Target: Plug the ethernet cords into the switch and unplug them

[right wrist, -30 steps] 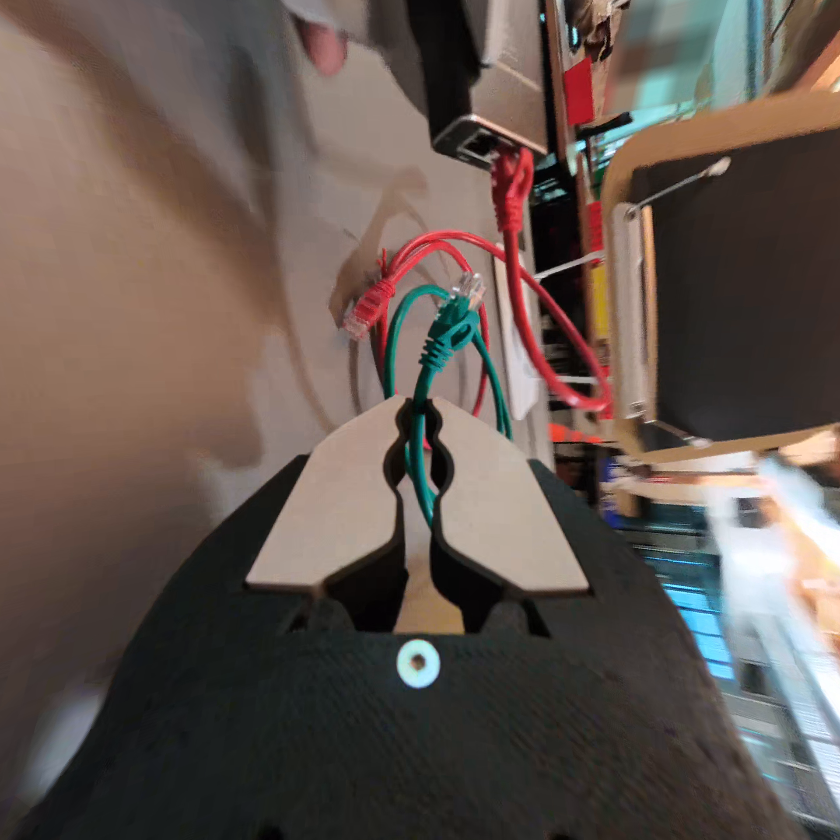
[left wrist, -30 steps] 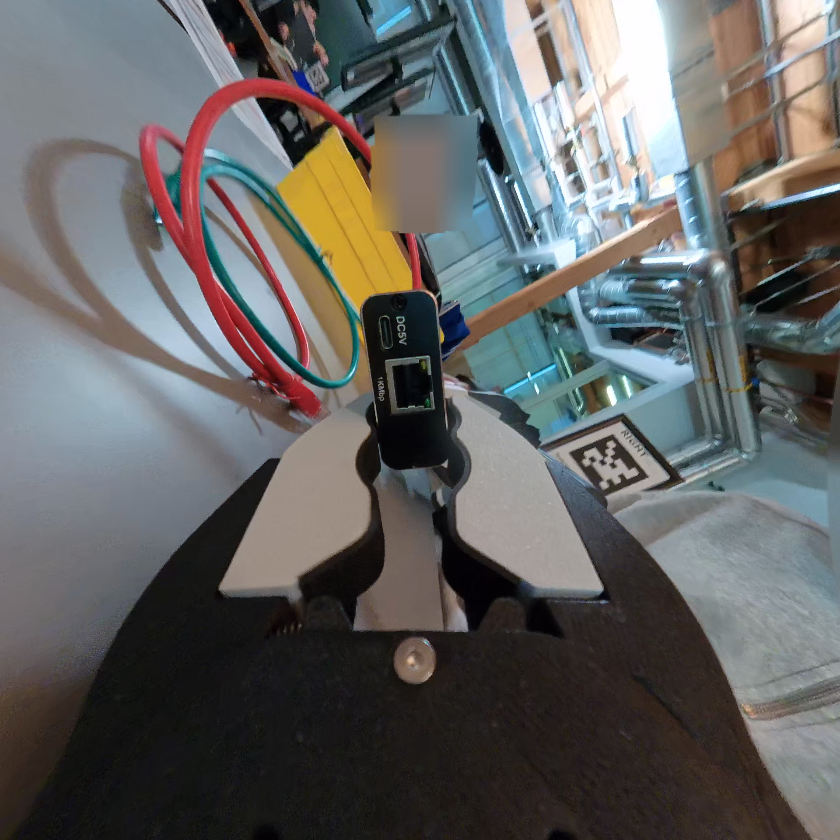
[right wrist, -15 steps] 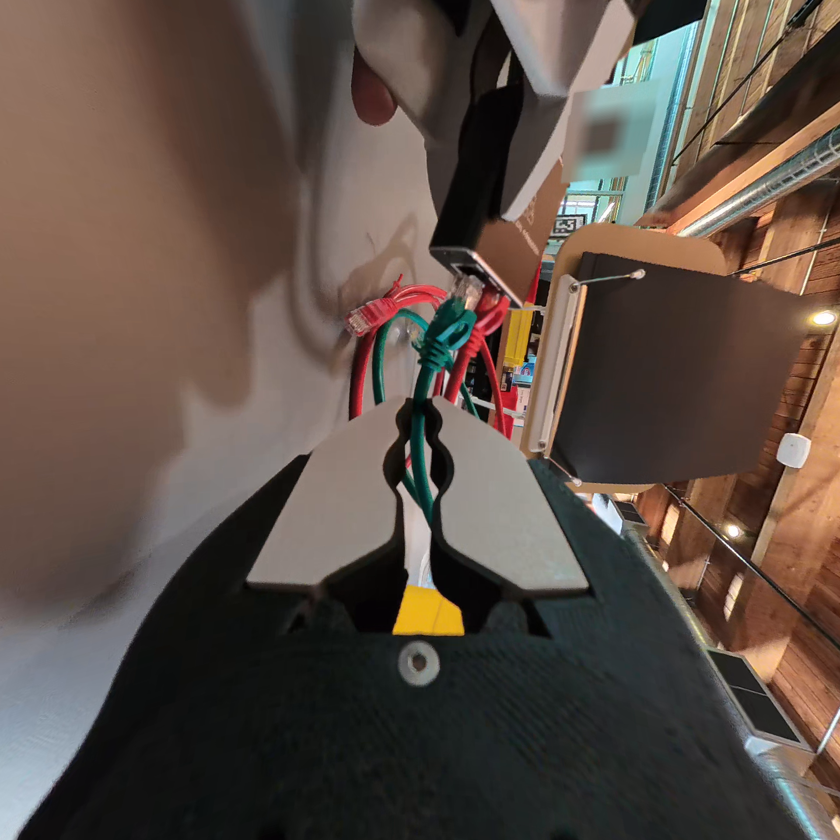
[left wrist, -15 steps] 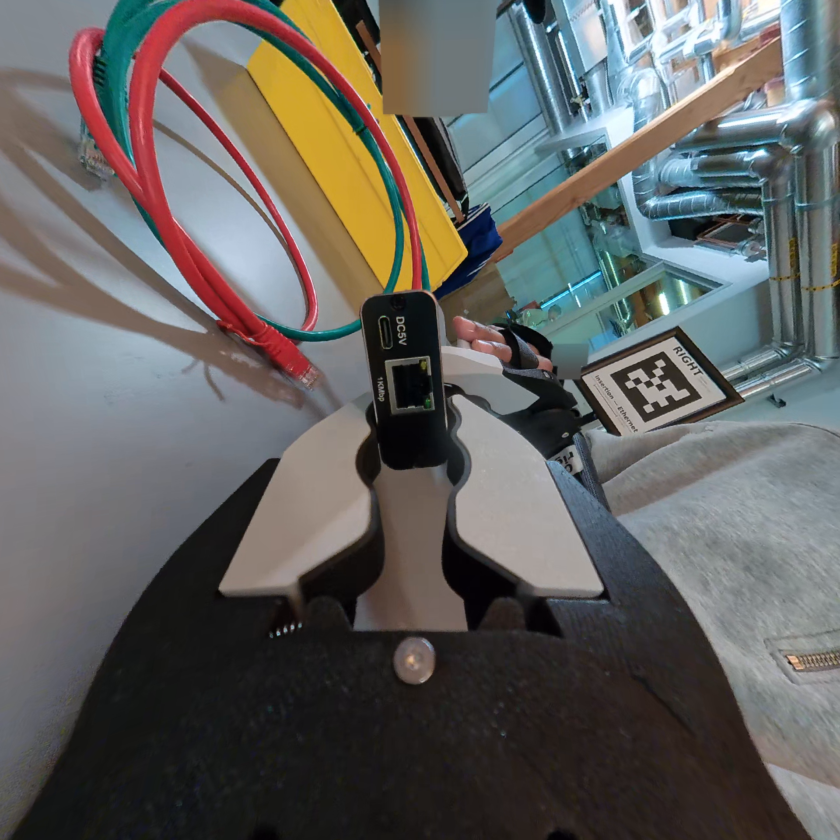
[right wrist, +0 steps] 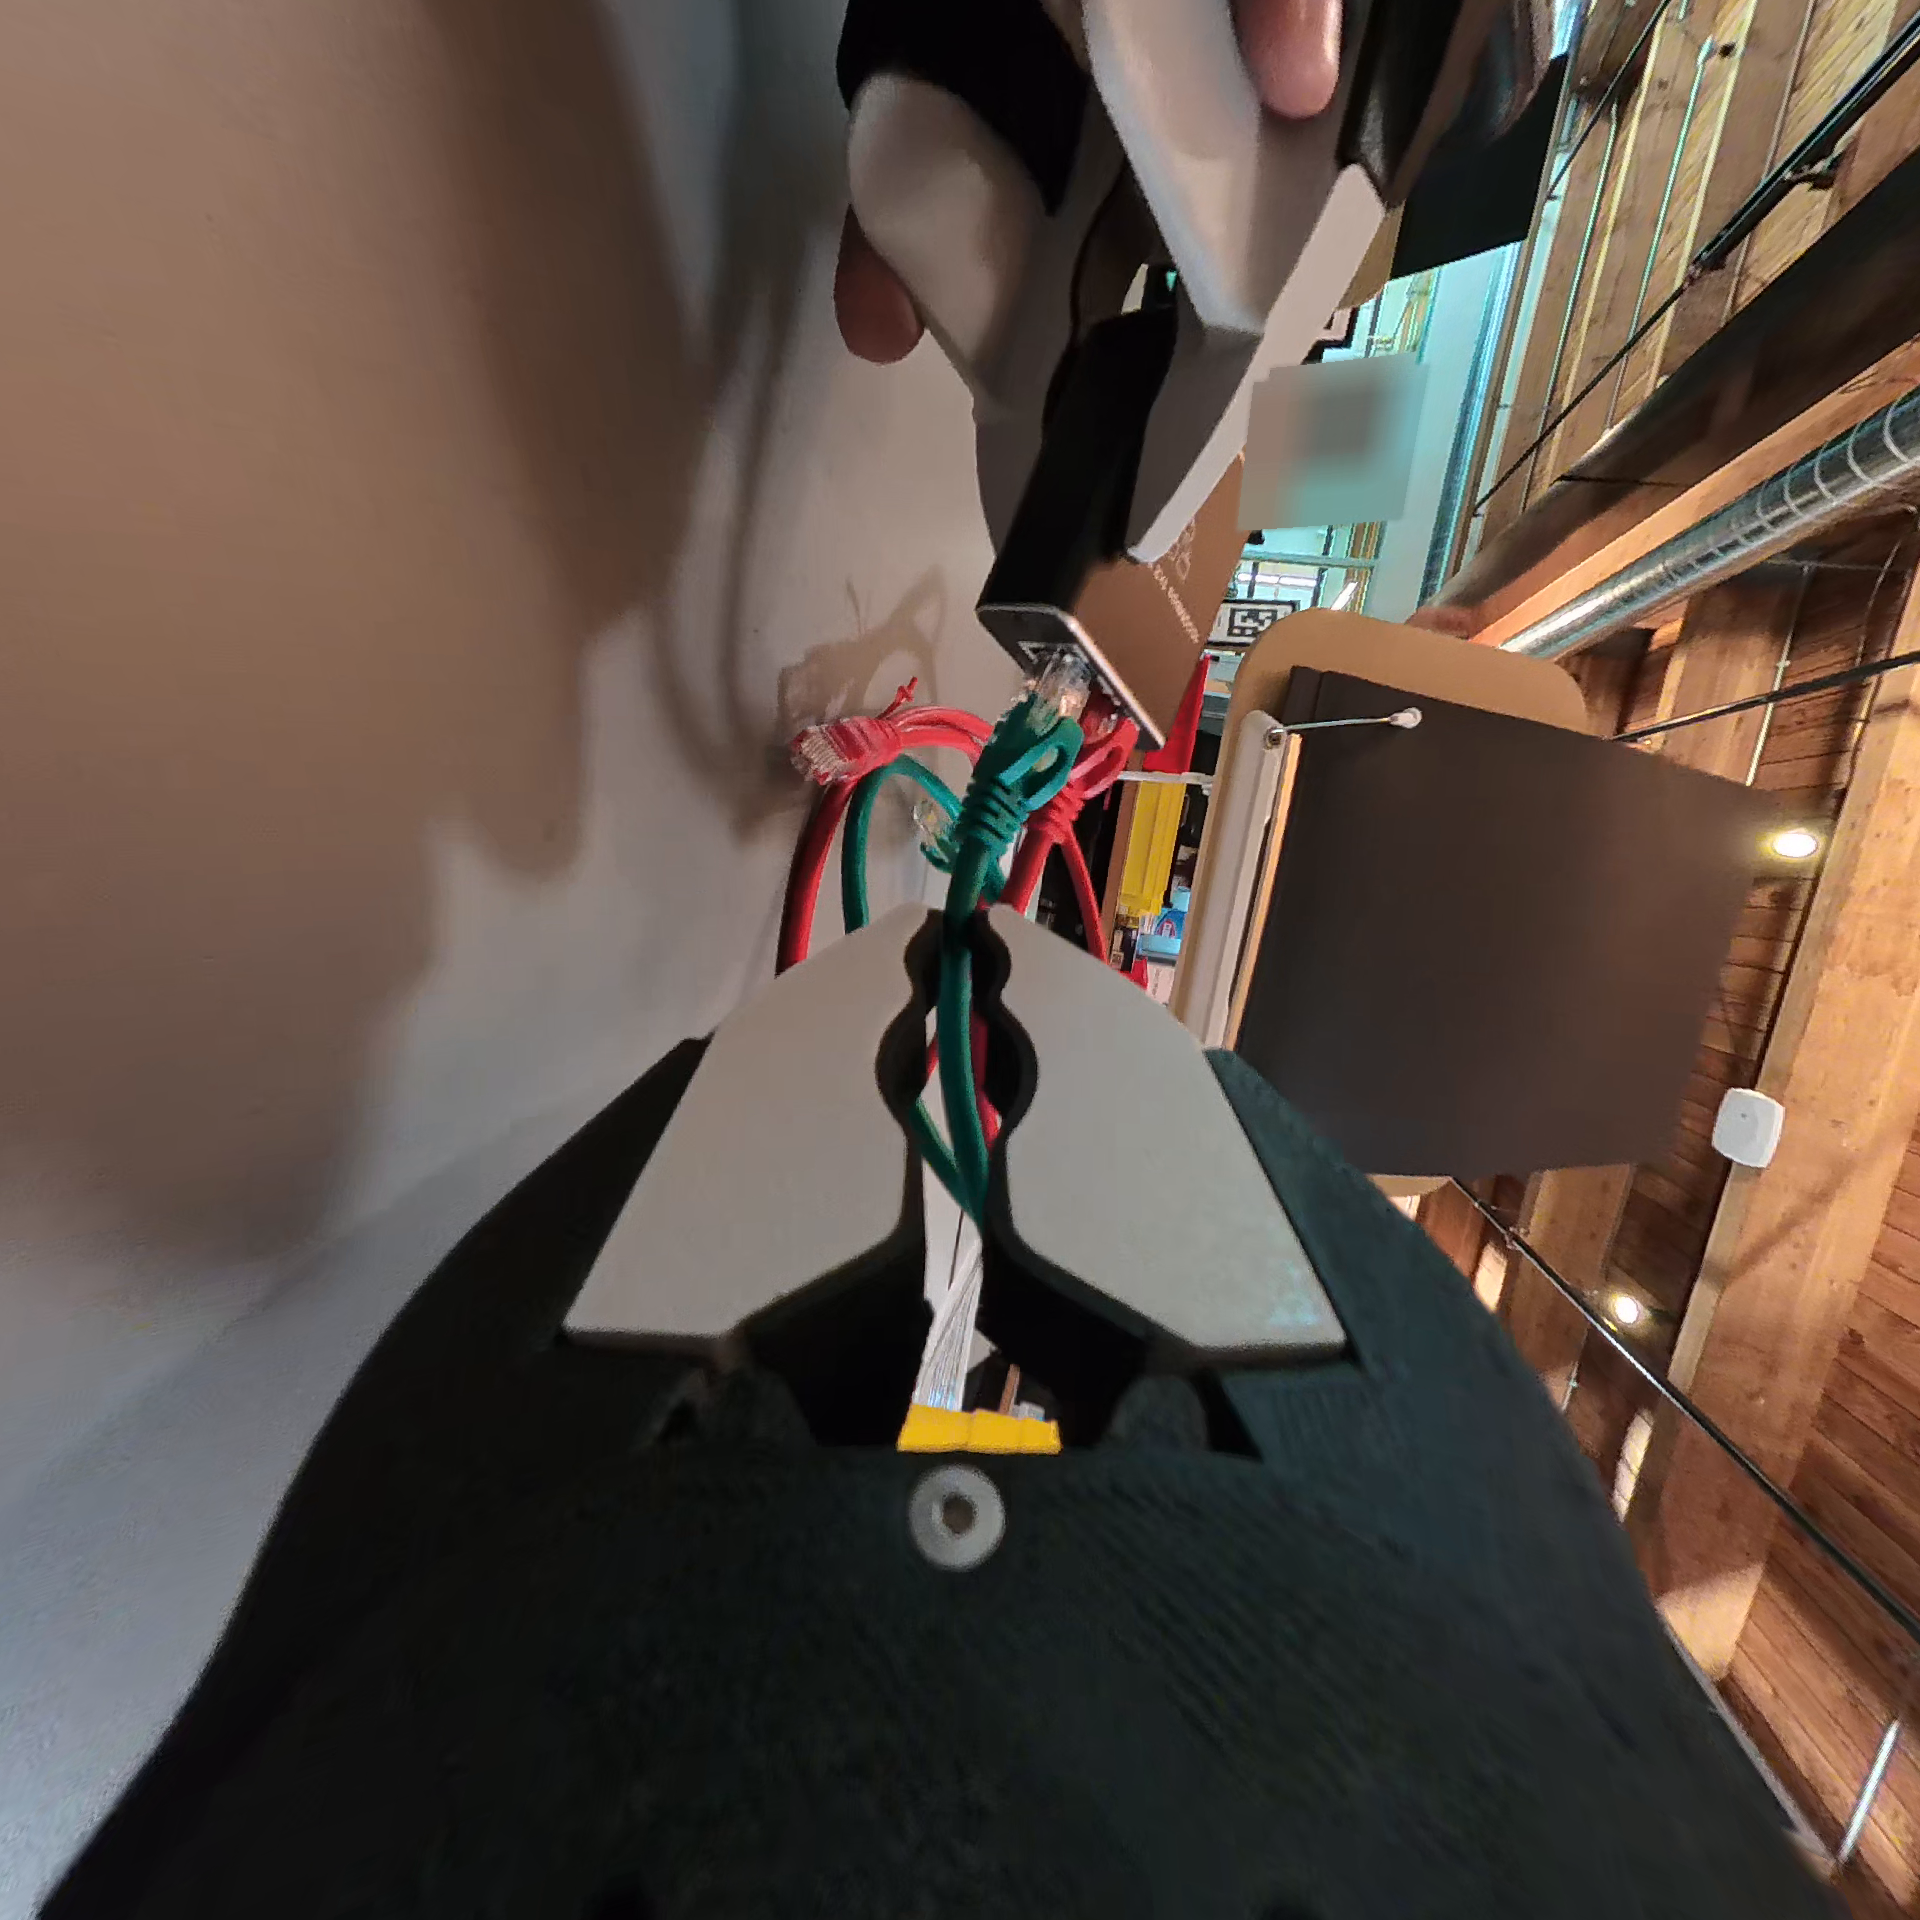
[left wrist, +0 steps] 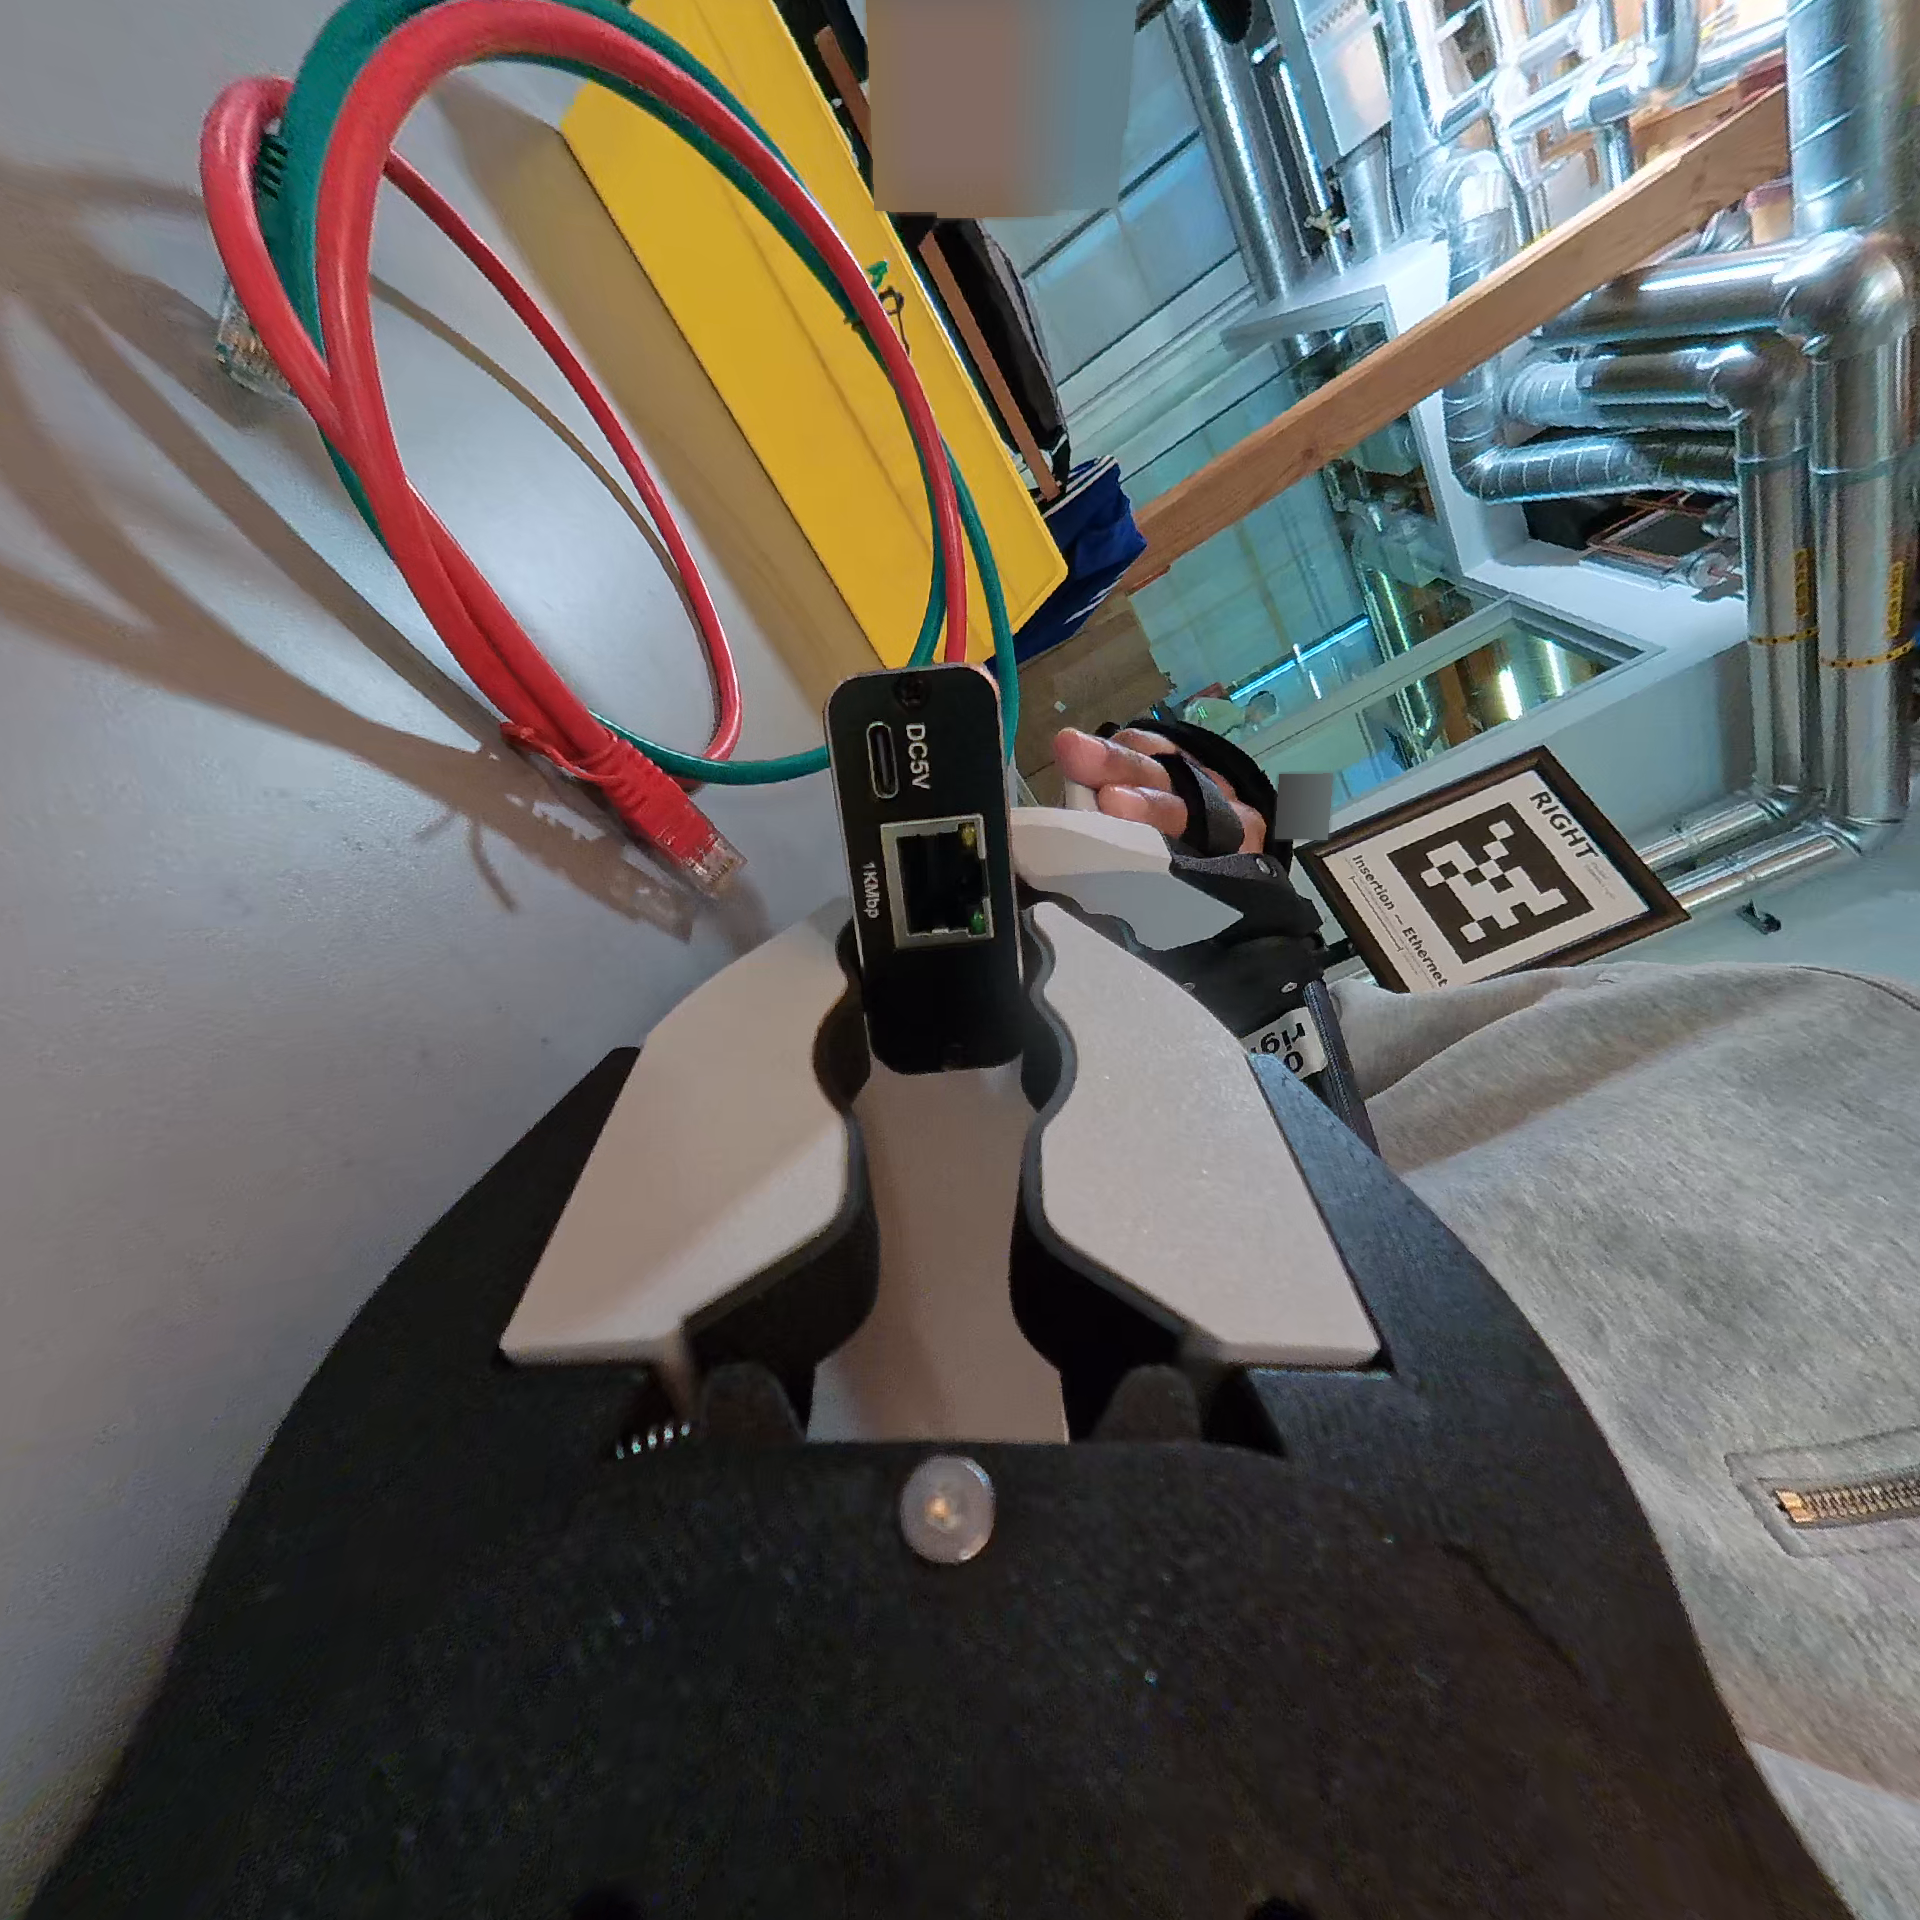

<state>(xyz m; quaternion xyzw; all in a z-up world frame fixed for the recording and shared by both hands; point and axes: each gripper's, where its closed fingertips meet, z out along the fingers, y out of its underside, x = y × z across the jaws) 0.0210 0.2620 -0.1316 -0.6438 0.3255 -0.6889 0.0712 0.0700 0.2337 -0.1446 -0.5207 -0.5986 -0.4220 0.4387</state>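
My left gripper is shut on a small black switch, held off the grey table with its end port facing the camera. A red cord and a green cord loop up behind it. A loose red plug lies on the table. My right gripper is shut on the green cord just behind its plug. The plug's clear tip touches the switch's far end. I cannot tell if it is seated. A red plug sits in the port beside it.
A yellow box stands on the table behind the cord loops. A framed black-and-white marker card and a person's grey garment are on the right. A dark panel on a light frame stands past the table.
My right gripper has carried the green plug up to the switch's end. The left gripper has held the switch and shifted slightly, so the cord loops sit a little lower in its view.
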